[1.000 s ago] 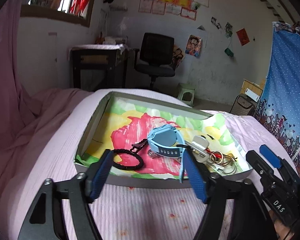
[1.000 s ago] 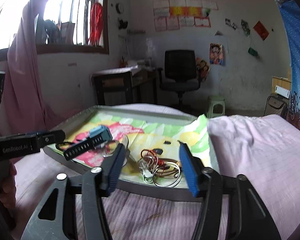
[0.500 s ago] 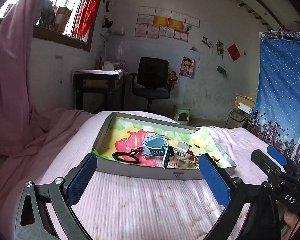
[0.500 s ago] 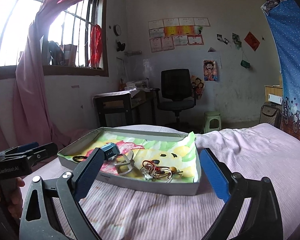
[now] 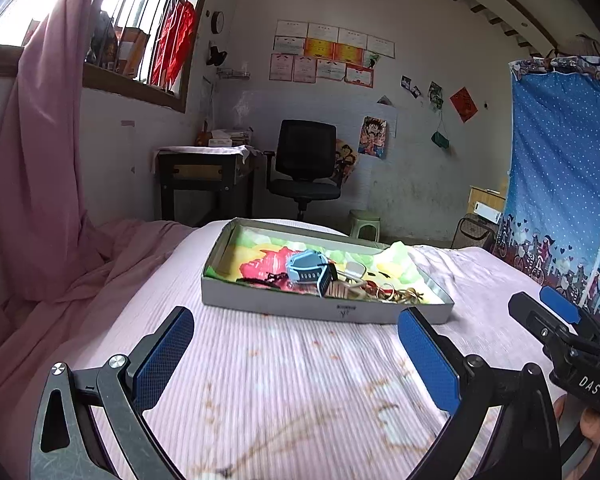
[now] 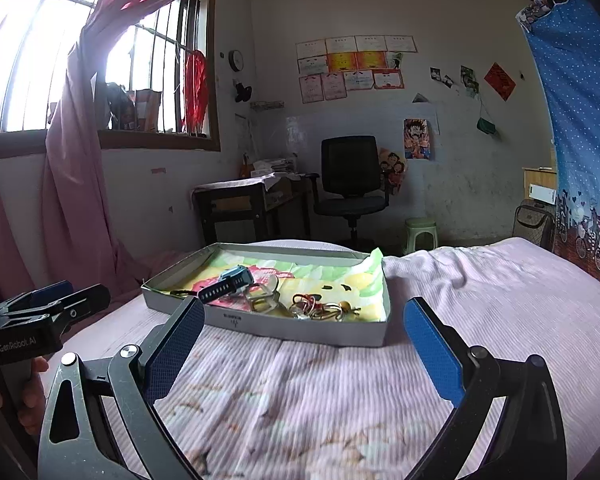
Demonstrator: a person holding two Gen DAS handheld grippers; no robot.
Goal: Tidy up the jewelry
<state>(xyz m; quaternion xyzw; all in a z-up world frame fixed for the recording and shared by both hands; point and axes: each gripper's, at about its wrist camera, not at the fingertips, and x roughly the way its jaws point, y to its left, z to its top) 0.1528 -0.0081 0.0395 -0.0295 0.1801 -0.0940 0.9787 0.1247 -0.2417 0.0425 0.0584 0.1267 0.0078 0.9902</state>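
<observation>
A shallow grey tray (image 5: 284, 307) (image 6: 300, 330) lined with a bright cartoon cloth lies on the pink bedsheet. In it rest a blue watch (image 5: 306, 270) (image 6: 230, 282), a black cord loop (image 5: 256, 279), a white-framed piece (image 5: 354, 270) and a tangle of gold rings and red cord (image 5: 396, 294) (image 6: 320, 308). My left gripper (image 5: 296, 348) stands open short of the tray's near wall, nothing between its blue pads. My right gripper (image 6: 304, 338) is open too, just before the tray, empty. Each gripper also shows at the edge of the other's view.
A pink curtain (image 5: 40, 160) hangs at the left over rumpled bedding. Beyond the bed stand a dark desk (image 5: 204, 184), a black office chair (image 5: 306, 172) and a green stool (image 5: 366, 226). A blue patterned cloth (image 5: 560, 200) hangs at the right.
Both grippers have pulled back from the tray and their jaws have spread wide. The jewelry stays in the tray, now farther off in both views.
</observation>
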